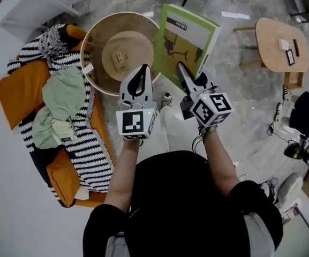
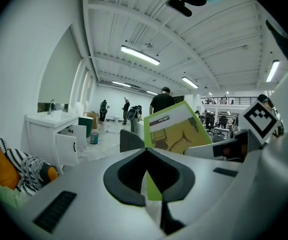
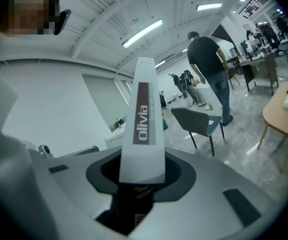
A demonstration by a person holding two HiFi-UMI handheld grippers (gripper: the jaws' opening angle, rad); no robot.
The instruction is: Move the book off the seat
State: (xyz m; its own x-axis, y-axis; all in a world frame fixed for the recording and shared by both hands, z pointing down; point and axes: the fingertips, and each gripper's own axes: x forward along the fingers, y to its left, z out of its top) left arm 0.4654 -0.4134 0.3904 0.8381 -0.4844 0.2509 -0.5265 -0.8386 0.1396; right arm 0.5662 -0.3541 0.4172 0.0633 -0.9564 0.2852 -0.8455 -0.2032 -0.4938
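While the right tool (image 1: 181,67) is clamped on the lower edge of the book (image 1: 189,36), the grip sits at one end only, so the book rises ahead of the tool like a lever, with its cover tilted toward the person. It should go down slowly and squarely, with the far edge kept from swinging and the wrist kept level. The jaws should part only once the book's weight rests on something. The left tool (image 1: 142,69), just to the left, has its jaws pressed together on nothing. A green sliver shows in its slit, probably the book beyond, though that view is poor. This tool could steady the free edge if the book sags. Ahead of the left tool is the round desk (image 1: 92,31), whose raised rim lies under the book's near corner and could catch it. Farther left is the orange seat (image 1: 20,90), heaped with a striped blanket (image 1: 90,154) and a green cloth (image 1: 63,98); the book is already well apart from it. Bare floor (image 1: 240,106) lies to the right of the right tool, and a small wooden desk (image 1: 272,42) stands beyond it.
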